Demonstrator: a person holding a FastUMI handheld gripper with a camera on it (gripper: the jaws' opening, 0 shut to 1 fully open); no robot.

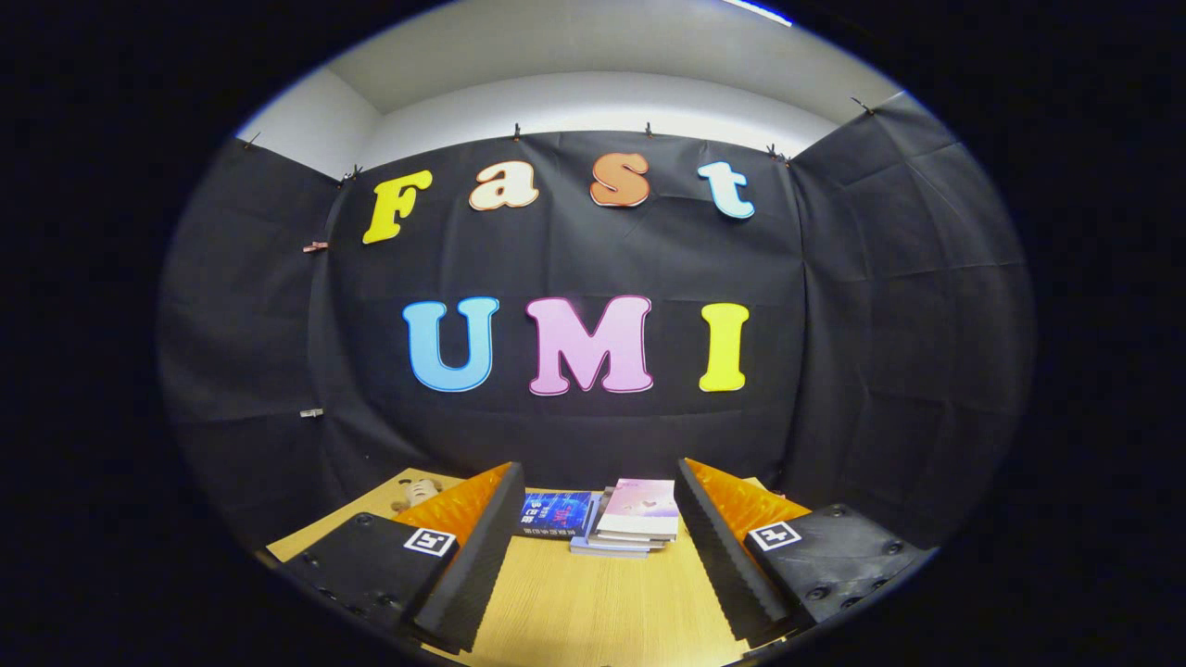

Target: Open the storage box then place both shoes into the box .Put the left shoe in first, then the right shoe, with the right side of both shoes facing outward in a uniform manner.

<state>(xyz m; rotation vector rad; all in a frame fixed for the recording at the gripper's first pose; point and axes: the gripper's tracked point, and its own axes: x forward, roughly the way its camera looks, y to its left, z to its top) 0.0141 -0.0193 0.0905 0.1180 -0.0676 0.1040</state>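
My gripper (598, 482) is held level above a wooden table (593, 602), its two fingers spread wide apart with nothing between them. Beyond the fingertips, near the table's far edge by the black cloth wall, lies a small stack of books (630, 519) with a dark blue book (554, 512) beside it.
A small pale object (420, 489) lies at the table's far left corner, partly hidden behind my left finger. Black cloth walls close the booth behind and on both sides of the table.
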